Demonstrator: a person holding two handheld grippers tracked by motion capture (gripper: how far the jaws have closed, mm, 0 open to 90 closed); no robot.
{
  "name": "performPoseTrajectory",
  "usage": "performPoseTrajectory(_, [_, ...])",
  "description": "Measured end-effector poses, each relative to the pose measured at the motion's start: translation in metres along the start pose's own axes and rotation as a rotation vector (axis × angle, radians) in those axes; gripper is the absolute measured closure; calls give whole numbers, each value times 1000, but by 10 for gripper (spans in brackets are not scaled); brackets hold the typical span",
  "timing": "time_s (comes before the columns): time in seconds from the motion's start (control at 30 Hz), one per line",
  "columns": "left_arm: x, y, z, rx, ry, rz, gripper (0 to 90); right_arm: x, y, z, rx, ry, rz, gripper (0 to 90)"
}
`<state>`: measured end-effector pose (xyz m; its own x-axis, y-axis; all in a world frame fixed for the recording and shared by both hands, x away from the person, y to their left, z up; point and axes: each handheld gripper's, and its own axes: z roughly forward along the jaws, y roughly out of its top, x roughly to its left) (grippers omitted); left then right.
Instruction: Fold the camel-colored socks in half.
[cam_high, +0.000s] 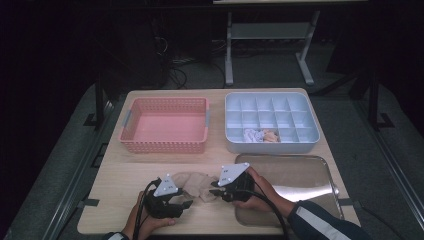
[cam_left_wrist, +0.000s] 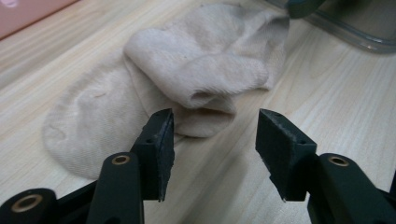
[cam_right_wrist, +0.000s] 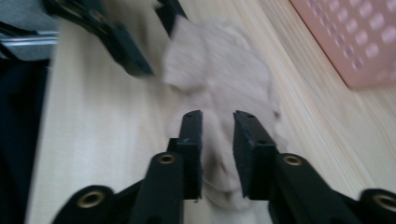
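Observation:
A beige sock (cam_high: 197, 182) lies crumpled on the wooden table between my two grippers. In the left gripper view the sock (cam_left_wrist: 201, 60) is folded over itself, and my left gripper (cam_left_wrist: 212, 140) stands open just short of the fold's near edge, with nothing between its pads. From above, the left gripper (cam_high: 182, 204) is at the sock's left end and the right gripper (cam_high: 214, 189) at its right end. In the blurred right gripper view, my right gripper (cam_right_wrist: 218, 135) has its jaws close together but apart, low over the sock (cam_right_wrist: 219, 79), with cloth in the gap.
A pink basket (cam_high: 165, 125) stands at the back left. A pale blue compartment box (cam_high: 272, 145) at the back right holds bunched socks (cam_high: 262, 136) in its front cells. A metal tray (cam_high: 300, 175) lies at the right, under my right hand.

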<state>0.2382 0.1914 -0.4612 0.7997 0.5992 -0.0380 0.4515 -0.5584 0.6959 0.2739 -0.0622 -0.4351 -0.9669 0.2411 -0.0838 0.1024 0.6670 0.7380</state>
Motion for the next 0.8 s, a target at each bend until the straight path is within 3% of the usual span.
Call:
performPoseTrajectory(0.03, [0, 0, 2, 12, -4, 6, 497, 2, 1, 2, -9, 8, -46, 769])
performPoseTrajectory(0.13, [1, 0, 4, 14, 1, 12, 522, 10, 5, 12, -11, 28, -66, 742])
performPoseTrajectory(0.23, [2, 1, 6, 14, 17, 24, 564, 15, 8, 25, 24, 37, -67, 611])
performPoseTrajectory(0.33, [4, 0, 5, 7, 16, 13, 628, 14, 6, 35, 46, 23, -59, 581])
performPoseTrajectory(0.37, [4, -1, 4, 5, 25, 16, 702, 8, 3, 43, 74, 3, -64, 577])
performPoseTrajectory(0.43, [4, -1, 4, 2, 24, 16, 738, 5, 2, 43, 67, 11, -35, 629])
performPoseTrajectory(0.57, [1, -1, 3, 10, 6, 45, 889, 8, 1, 40, 75, 24, -82, 780])
performPoseTrajectory(0.63, [1, -1, 2, 13, -2, 51, 899, 8, 2, 37, 76, 36, -89, 791])
performPoseTrajectory(0.73, [3, 0, -3, -21, -10, 41, 900, 6, 4, 27, 44, 39, -82, 792])
performPoseTrajectory(0.8, [4, 1, -11, -49, -7, 47, 900, 2, 5, 16, 9, 52, -47, 791])
